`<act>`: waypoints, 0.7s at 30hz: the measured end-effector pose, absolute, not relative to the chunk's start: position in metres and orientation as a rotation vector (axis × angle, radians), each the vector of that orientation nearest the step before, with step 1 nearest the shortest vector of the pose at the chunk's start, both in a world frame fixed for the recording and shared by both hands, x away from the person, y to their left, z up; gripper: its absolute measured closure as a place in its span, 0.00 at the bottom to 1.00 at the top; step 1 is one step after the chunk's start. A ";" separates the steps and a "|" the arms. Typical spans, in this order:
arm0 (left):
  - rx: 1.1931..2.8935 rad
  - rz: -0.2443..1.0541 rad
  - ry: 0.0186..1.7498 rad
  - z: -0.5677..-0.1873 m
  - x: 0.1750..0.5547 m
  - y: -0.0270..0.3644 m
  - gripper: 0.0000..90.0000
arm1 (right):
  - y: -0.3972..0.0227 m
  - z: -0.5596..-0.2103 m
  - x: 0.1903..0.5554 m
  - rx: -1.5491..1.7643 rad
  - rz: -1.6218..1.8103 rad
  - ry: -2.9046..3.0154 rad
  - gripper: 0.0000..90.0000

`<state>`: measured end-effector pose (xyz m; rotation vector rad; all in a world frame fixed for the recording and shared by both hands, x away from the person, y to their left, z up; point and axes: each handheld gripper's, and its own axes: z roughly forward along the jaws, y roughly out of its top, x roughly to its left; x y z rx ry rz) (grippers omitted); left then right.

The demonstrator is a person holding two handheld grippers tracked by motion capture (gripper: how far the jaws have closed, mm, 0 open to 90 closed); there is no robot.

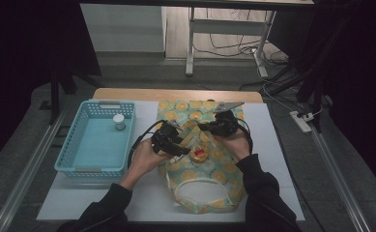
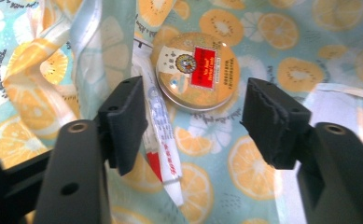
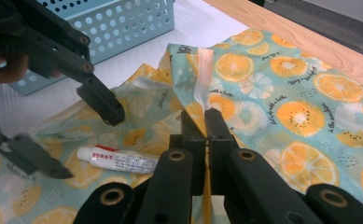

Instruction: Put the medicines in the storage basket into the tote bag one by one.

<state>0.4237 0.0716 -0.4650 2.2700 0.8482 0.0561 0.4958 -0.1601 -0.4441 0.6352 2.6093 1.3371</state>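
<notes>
A fabric bag (image 1: 217,169) printed with orange slices lies on the white mat. My right gripper (image 3: 206,116) is shut on a raised fold of the bag's edge (image 3: 201,88) and holds it up; in the high view the right gripper (image 1: 206,128) is at the bag's upper middle. My left gripper (image 2: 193,121) is open, its jaws spread wide over the bag's lining. A round tin with a red label (image 2: 197,70) lies just beyond the jaws, and a small white tube (image 2: 163,144) lies by the left jaw, untouched. In the right gripper view the left gripper (image 3: 88,144) hovers over the tube (image 3: 118,160).
A light blue perforated basket (image 1: 70,145) stands at the left of the mat with a small white jar (image 1: 119,121) in its far corner. The table's wooden far edge (image 1: 176,94) lies behind the bag. Table legs and cables are on the floor beyond.
</notes>
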 end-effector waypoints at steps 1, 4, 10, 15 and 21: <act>2.255 0.045 0.845 -0.464 0.423 0.074 0.40 | -0.160 -0.444 0.496 0.635 1.339 2.609 0.99; 2.215 0.033 0.843 -0.458 0.422 0.083 0.34 | -0.161 -0.444 0.496 0.635 1.342 2.607 0.99; 2.179 0.040 0.859 -0.447 0.419 0.094 0.26 | -0.163 -0.442 0.496 0.637 1.347 2.600 0.99; 2.177 0.046 0.867 -0.447 0.420 0.100 0.17 | -0.163 -0.441 0.494 0.635 1.351 2.600 1.00; 2.179 0.063 0.904 -0.450 0.424 0.113 0.07 | -0.162 -0.438 0.492 0.621 1.362 2.602 0.99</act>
